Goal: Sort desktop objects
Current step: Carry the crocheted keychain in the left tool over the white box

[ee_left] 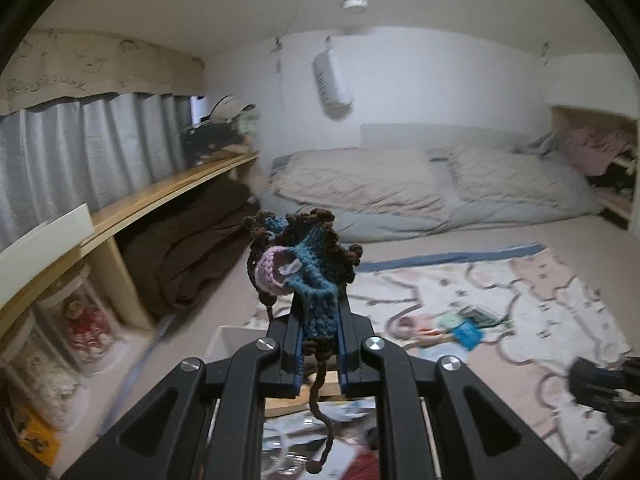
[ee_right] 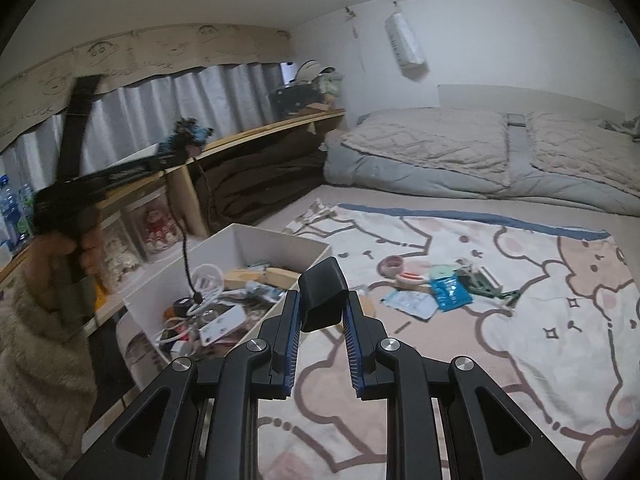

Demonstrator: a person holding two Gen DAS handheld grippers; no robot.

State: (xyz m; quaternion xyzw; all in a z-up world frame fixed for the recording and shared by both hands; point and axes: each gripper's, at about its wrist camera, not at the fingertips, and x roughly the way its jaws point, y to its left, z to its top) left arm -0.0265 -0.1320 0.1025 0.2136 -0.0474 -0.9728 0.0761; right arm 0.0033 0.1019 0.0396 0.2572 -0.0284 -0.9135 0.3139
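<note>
A: The left claw is pinching a crocheted piece of teal, brown and pink yarn, its pads pressed tight on the lower part. A braided brown cord hangs free beneath it.

B: And the right claw?

A: It is pinching a small black clip-like object, jaws only slightly apart around it. Both claws are held up in the air above the patterned blanket on the floor.

B: What worries you from here?

A: That cord. In the right wrist view its knotted end dangles right over the white box, which is full of cables and small bits. If the left claw swings across low, I think the cord could catch on a cable and drag things out, or tug the yarn loose from the pads. The black object is gripped only at its lower part, so a quick swing might tip it out.

B: What else is around?

A: The rest of the unsorted things lie in a cluster near the middle of the blanket: a blue packet, a pale paper sachet, a pink ring-shaped thing and a dark green tool. The box stands at the blanket's left edge, beside a wooden shelf unit with clear jars underneath.

B: Anything blocking the way?

A: The box's tall near wall, mostly. Bedding lies along the blanket's far edge, well apart.
</note>
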